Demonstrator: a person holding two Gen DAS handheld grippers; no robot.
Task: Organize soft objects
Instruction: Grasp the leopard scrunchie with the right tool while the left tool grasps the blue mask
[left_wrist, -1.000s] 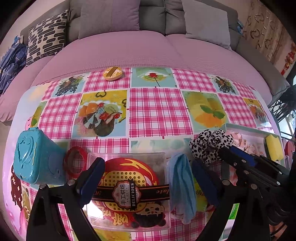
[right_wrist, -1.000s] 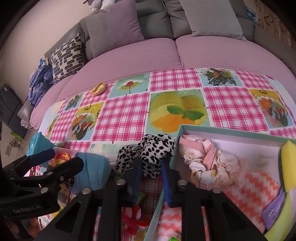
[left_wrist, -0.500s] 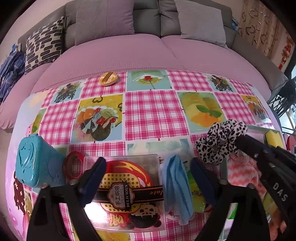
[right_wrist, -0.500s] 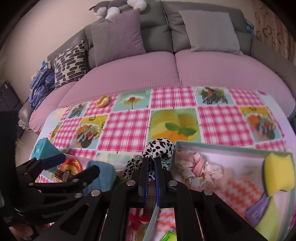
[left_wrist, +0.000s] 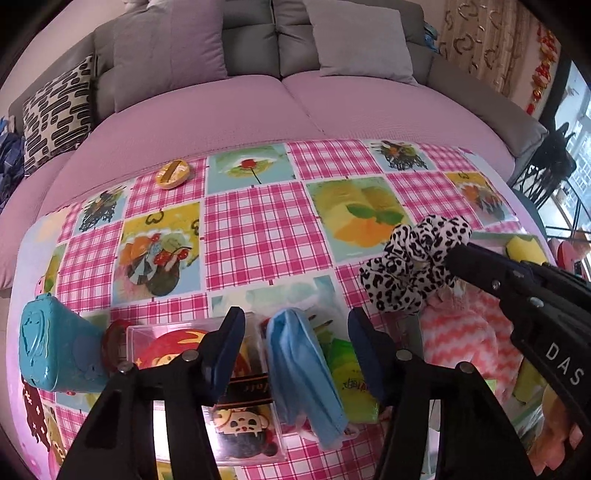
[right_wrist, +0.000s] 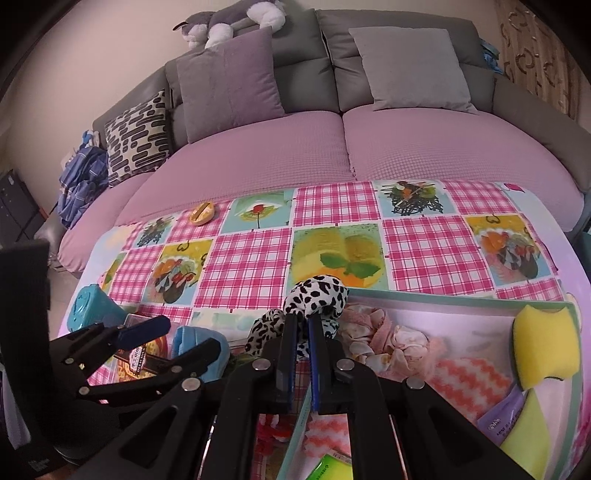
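Observation:
A black-and-white spotted scrunchie (right_wrist: 317, 295) hangs just above the left edge of the teal-rimmed tray (right_wrist: 424, 297), and my right gripper (right_wrist: 302, 325) is shut on it. From the left wrist view the same scrunchie (left_wrist: 417, 266) dangles from the right gripper (left_wrist: 456, 258). My left gripper (left_wrist: 295, 321) straddles a folded blue face mask (left_wrist: 303, 373) with its jaws closing. A gap shows on both sides of the mask. The tray holds a pink scrunchie (right_wrist: 384, 339), a pink zigzag cloth (right_wrist: 469, 380) and a yellow sponge (right_wrist: 543, 347).
A clear plastic box with a red cartoon label (left_wrist: 166, 347), a teal container (left_wrist: 55, 350) and a red ring (left_wrist: 110, 339) lie left of the mask. A green packet (left_wrist: 351, 380) sits to its right. An orange oval (left_wrist: 173, 173) lies far back. A pink sofa (right_wrist: 332, 147) stands behind.
My right gripper has closed on the spotted scrunchie and risen with it off the cloth. The left jaws have narrowed around the blue mask.

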